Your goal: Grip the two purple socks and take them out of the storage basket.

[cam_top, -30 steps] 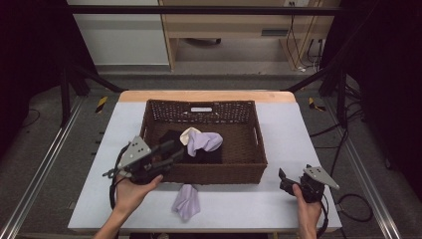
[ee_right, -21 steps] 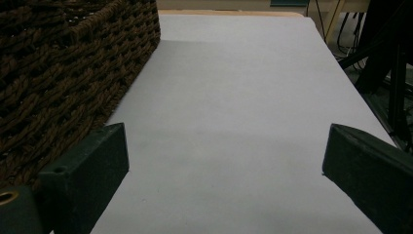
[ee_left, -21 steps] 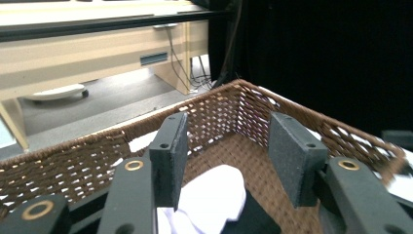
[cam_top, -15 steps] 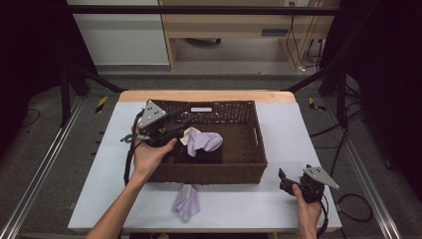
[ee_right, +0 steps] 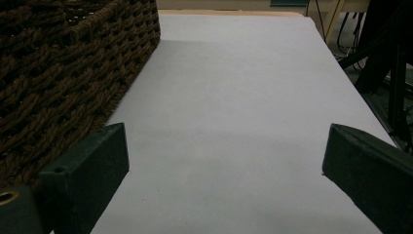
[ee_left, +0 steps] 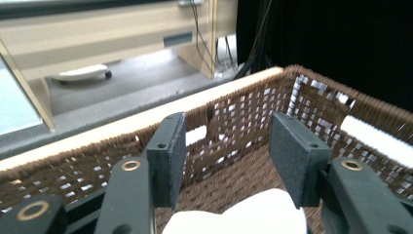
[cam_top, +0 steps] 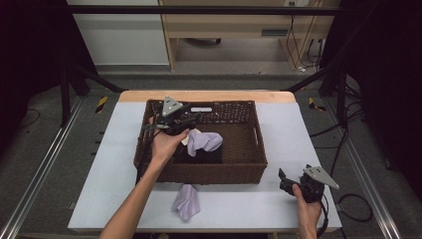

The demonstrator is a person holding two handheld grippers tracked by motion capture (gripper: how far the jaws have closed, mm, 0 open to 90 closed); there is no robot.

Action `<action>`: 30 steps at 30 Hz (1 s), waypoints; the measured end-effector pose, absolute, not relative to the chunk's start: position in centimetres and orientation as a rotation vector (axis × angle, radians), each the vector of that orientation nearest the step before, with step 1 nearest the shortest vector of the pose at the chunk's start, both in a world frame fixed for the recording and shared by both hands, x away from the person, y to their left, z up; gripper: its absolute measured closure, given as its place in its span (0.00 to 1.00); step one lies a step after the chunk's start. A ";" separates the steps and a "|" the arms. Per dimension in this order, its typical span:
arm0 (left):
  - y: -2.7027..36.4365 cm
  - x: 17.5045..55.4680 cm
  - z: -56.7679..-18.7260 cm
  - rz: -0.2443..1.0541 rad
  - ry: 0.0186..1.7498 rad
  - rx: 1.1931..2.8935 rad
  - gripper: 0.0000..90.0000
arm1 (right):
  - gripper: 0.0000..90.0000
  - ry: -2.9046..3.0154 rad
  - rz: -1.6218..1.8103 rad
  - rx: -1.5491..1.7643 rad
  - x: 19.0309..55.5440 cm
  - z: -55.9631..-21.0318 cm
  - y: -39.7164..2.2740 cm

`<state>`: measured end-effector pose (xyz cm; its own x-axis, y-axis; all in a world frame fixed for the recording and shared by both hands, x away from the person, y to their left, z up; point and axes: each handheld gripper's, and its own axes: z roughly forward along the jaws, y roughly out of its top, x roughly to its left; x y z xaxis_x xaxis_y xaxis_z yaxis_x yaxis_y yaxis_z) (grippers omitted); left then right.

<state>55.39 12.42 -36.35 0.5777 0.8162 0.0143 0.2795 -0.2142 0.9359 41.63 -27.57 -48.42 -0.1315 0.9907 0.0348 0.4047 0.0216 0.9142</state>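
Observation:
A brown wicker basket (cam_top: 249, 172) stands mid-table and holds a purple cloth (cam_top: 208, 142), a white cloth (cam_top: 187, 137) and a dark cloth (cam_top: 205, 155). My left gripper (cam_top: 195, 119) hovers over the basket's left rear, jaws open and just now opening wider. In the left gripper view its jaws (ee_left: 229, 131) point at the far wicker wall (ee_left: 243, 117). The white cloth (ee_left: 243, 214) lies low between them, and neither pad presses on it. A second purple cloth (cam_top: 187, 201) lies on the table in front of the basket. My right gripper (cam_top: 282, 178) rests open at the front right.
The white table top (cam_top: 293, 129) runs right of the basket, whose corner (ee_right: 63, 63) rises at the left of the right gripper view, with my right gripper (ee_right: 224, 141) over bare table (ee_right: 234, 97). A wooden shelf unit (cam_top: 239, 25) stands beyond the far edge. Metal rails flank the table.
My left hand has travelled from the basket's front-left corner up and back over its left rear interior. The right hand has stayed still.

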 end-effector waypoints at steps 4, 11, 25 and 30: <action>12.2 55.9 -37.5 0.625 0.930 1.803 0.52 | 0.04 1.618 1.092 1.450 41.6 -48.4 -27.6; 11.9 56.2 -39.5 0.597 0.944 1.902 0.51 | 0.04 1.623 1.090 1.451 41.7 -48.4 -27.5; 11.5 56.8 -42.4 0.568 0.985 2.089 0.47 | 0.04 1.626 1.082 1.442 41.7 -48.4 -27.5; 11.4 57.1 -43.2 0.535 0.994 2.161 0.44 | 0.04 1.625 1.079 1.443 41.7 -48.4 -27.4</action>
<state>57.05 11.40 -43.15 0.6222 0.7789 0.0788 0.4949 -0.4694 0.7313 41.66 -27.43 -48.44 -0.1343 0.9906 0.0247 0.4077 0.0325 0.9126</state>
